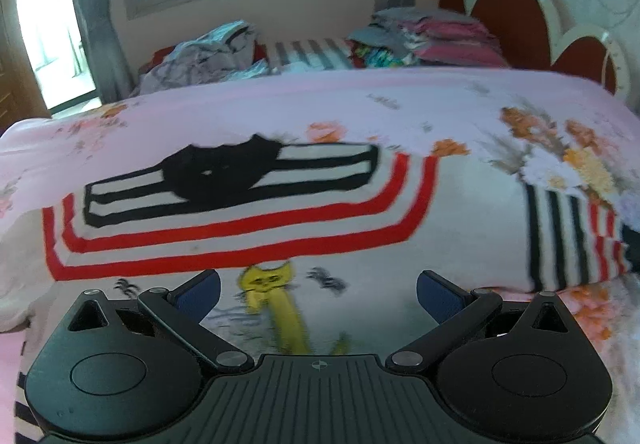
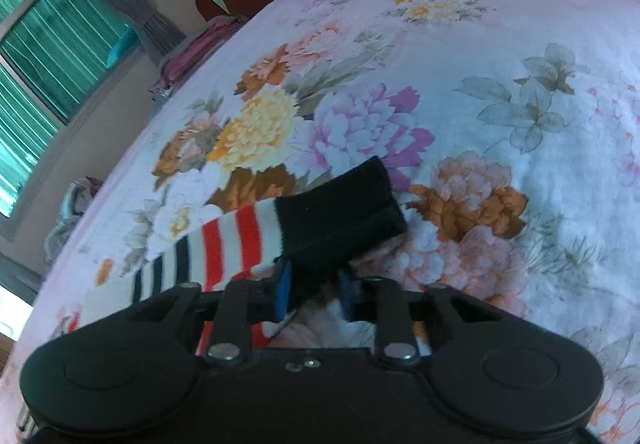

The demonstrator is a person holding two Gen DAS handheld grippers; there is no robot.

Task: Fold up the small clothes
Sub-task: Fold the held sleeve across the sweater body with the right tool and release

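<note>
One striped sleeve [image 2: 240,244] angled up-right, right hand-held gripper [image 2: 314,294] pinching cuff, left [image 1: 318,292] wide apart.

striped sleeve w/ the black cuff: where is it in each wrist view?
Left wrist: striped sleeve at far right, lying on the bedspread; cuff barely visible at the frame edge.
Right wrist: centre, black cuff pinched in the right claw.
Shared landmark: red scalloped headboard, top right in the left wrist view, top centre in the right wrist view.

knit striped shirt [image 1: 224,220], matt (soft) floral bedsheet [image 2: 500,44]
</note>
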